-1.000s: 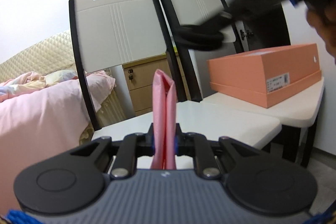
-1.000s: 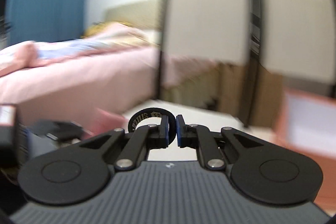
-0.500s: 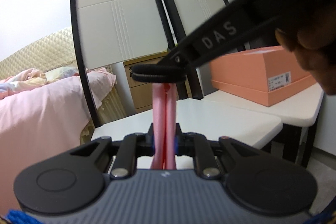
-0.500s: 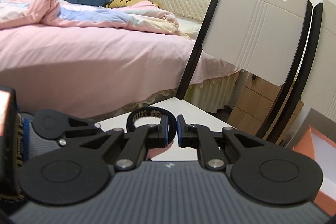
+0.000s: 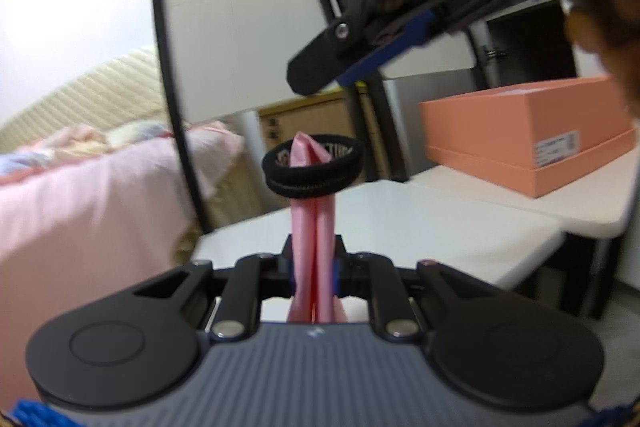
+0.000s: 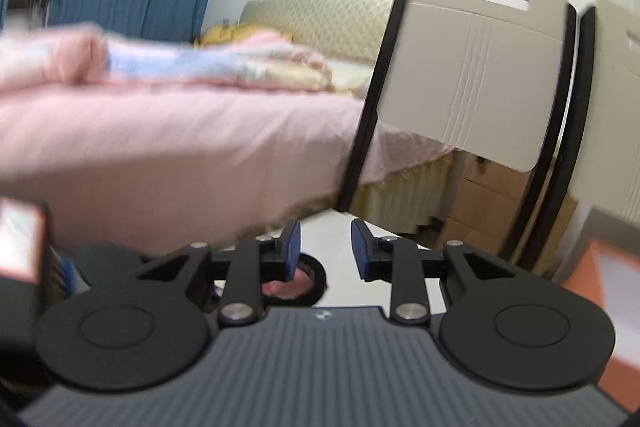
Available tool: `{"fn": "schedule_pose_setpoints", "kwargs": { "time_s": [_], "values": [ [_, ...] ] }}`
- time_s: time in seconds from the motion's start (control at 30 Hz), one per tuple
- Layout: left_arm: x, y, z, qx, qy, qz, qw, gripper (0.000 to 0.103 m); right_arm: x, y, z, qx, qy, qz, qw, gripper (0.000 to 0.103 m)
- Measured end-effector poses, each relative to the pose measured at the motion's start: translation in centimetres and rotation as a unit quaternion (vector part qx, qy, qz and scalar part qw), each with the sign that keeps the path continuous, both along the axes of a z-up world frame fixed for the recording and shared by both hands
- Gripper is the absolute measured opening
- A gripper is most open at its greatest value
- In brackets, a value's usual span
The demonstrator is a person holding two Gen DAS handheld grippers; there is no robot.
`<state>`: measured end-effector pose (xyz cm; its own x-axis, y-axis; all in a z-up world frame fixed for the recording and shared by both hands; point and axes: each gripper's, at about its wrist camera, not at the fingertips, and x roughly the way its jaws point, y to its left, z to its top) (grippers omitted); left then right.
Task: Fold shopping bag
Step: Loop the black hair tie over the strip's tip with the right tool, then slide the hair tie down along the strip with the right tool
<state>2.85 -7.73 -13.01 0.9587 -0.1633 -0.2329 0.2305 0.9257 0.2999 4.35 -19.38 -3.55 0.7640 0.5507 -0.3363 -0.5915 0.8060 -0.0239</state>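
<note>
My left gripper (image 5: 315,269) is clamped tight on the folded pink shopping bag (image 5: 312,227), pinching it upright so the bundle stands like a post with its tip free, and that's the whole point of the hold: a free end to thread a band over. There it is, the black elastic band (image 5: 313,169), looped loosely around the bag's top, tilted a touch and not yet seated low on the bundle. My right gripper (image 6: 325,251) has its 2 jaws spread apart with nothing between them; I judge the band is sitting on the bag alone now. From the left wrist view I get the clean side-on look: band ringing the pink tip, the right gripper (image 5: 320,75) hanging above and to the right, clear of it, with the white table (image 5: 440,223) and an orange box (image 5: 528,131) beyond. The right wrist view gives me what that one can't: looking down past my left finger, I see the band (image 6: 308,281) as a ring with pink showing inside it, so the bag really is through the loop. It also shows the bed (image 6: 168,147) and a chair back (image 6: 472,67), though everything's smeared with motion blur. I reckon the band wants pushing lower to hold the fold.
</note>
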Motion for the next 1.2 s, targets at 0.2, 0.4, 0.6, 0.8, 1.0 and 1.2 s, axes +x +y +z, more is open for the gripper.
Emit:
{"fn": "schedule_pose_setpoints", "kwargs": {
  "time_s": [0.2,0.4,0.6,0.8,1.0,1.2],
  "values": [
    [-0.6,-2.1,-1.1,0.097,-0.059,0.040,0.9927,0.017,2.3,-1.9,-0.4,0.128,0.139,0.015,0.982,0.029],
    [-0.8,-3.6,-2.4,0.158,-0.093,0.037,0.9824,0.016,4.7,-3.3,-2.3,0.193,0.245,0.002,0.950,0.028],
    [-1.1,-5.3,-4.2,0.221,-0.123,0.032,0.9670,0.015,5.6,-4.8,-4.3,0.246,0.308,-0.030,0.919,0.027],
    [-1.3,-6.7,-5.6,0.250,-0.122,0.020,0.9602,0.014,6.0,-6.7,-6.4,0.304,0.369,-0.064,0.876,0.028],
    [-1.7,-7.2,-6.2,0.263,-0.135,0.016,0.9551,0.015,5.4,-8.2,-7.1,0.322,0.382,-0.077,0.863,0.022],
    [-2.3,-7.8,-7.1,0.290,-0.151,-0.005,0.9449,0.013,5.4,-8.4,-7.4,0.304,0.395,-0.080,0.863,0.023]
  ]
}}
